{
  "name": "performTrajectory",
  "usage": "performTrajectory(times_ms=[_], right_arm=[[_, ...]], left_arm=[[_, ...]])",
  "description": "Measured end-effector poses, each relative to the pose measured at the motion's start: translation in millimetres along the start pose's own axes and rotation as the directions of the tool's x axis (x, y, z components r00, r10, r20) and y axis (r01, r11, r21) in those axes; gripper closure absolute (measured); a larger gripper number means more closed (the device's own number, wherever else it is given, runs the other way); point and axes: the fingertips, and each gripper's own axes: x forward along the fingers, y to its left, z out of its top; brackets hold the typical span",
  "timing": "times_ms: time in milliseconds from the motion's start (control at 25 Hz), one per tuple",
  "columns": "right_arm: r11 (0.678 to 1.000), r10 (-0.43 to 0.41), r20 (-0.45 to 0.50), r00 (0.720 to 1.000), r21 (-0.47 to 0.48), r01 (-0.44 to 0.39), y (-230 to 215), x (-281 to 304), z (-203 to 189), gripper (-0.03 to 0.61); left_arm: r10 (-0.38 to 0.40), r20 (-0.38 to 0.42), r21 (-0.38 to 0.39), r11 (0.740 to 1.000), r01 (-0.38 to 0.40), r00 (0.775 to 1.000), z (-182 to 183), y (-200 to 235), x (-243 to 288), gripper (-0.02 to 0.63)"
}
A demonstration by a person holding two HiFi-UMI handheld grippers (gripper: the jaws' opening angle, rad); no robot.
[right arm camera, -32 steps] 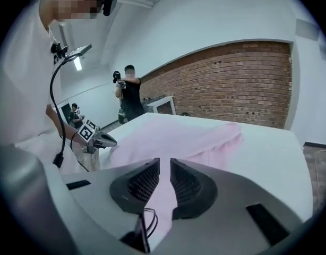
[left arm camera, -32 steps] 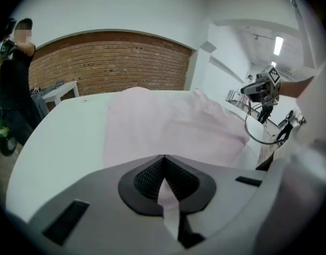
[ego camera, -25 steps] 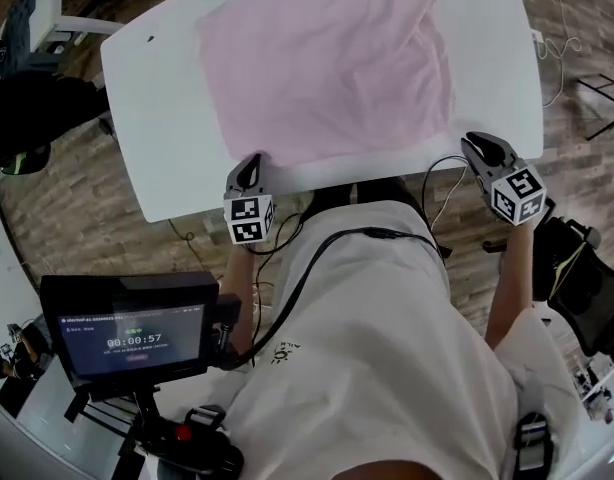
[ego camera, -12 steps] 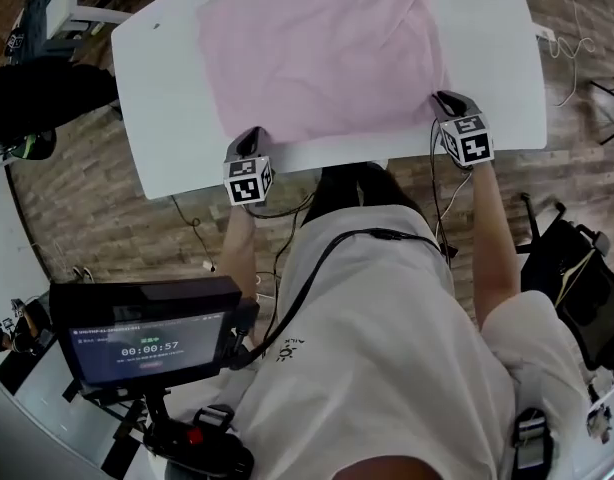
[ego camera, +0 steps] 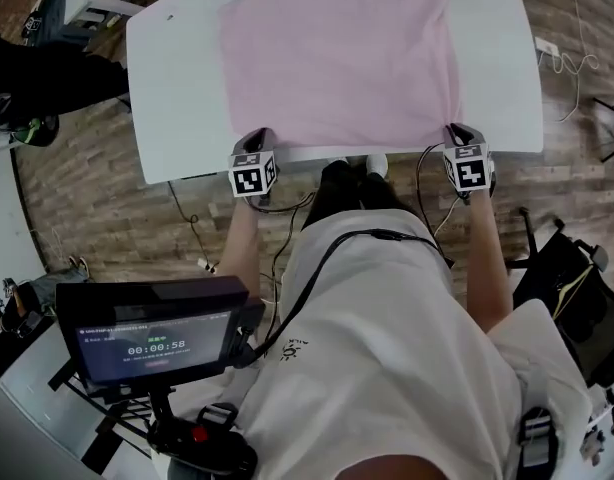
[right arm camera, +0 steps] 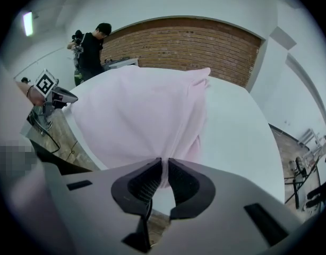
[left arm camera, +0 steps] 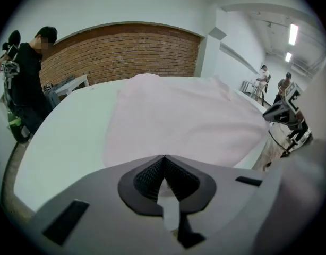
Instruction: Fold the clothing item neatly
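Left claw (ego camera: 259,140) is shut, apparently on the cloth (ego camera: 337,58) at its tips. Right claw (ego camera: 457,133): jaws have just been closing, cloth between them. Light, limp stuff, so take the corners.

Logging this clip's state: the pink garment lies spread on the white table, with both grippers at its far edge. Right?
No. The head view shows both at the near edge of the pink garment: the left gripper at one corner, and the right gripper, whose jaws have just been closing with cloth between them, at the other. The garment does lie spread on the white table.
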Motion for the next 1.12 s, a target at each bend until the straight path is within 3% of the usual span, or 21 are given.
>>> performTrajectory(times_ms=[200,360,480,680,800,920,1120], right_arm=[[0.997,0.07,0.156,0.985,-0.024,-0.067,9.5,-15.7,39.0,0.535],[0.994,0.096,0.122,0.988,-0.064,-0.089,21.2,-3.1,29.3,0.535],[0.994,0.028,0.083,0.996,-0.106,-0.019,3.9,8.8,11.3,0.537],[0.999,-0.029,0.053,0.998,-0.042,0.031,-25.8,11.9,6.4,0.535],[0.999,-0.002,0.093,0.996,0.037,-0.001,-26.8,5.9,8.4,0.535],[0.993,0.007,0.173,0.985,0.112,-0.026,-27.1,-19.7,6.0,0.536],[0.998,0.05,0.262,0.964,0.034,-0.061,-5.8,-36.7,11.7,0.536]], left_arm=[[0.056,0.109,0.037,0.997,-0.06,0.992,21.2,9.5,-13.6,0.61],[0.084,0.061,0.018,0.996,-0.085,0.995,14.2,24.4,3.9,0.611],[0.076,0.026,-0.04,0.996,-0.075,0.997,8.3,24.2,4.6,0.609],[0.039,0.011,-0.105,0.994,-0.038,0.999,-14.2,11.9,-2.2,0.611],[0.068,0.014,-0.094,0.993,-0.066,0.998,-13.5,19.3,-7.1,0.61],[0.099,0.083,-0.068,0.993,-0.093,0.992,-6.9,23.6,-30.0,0.61],[0.018,0.181,0.016,1.0,-0.022,0.983,1.9,-15.3,-51.7,0.611]])
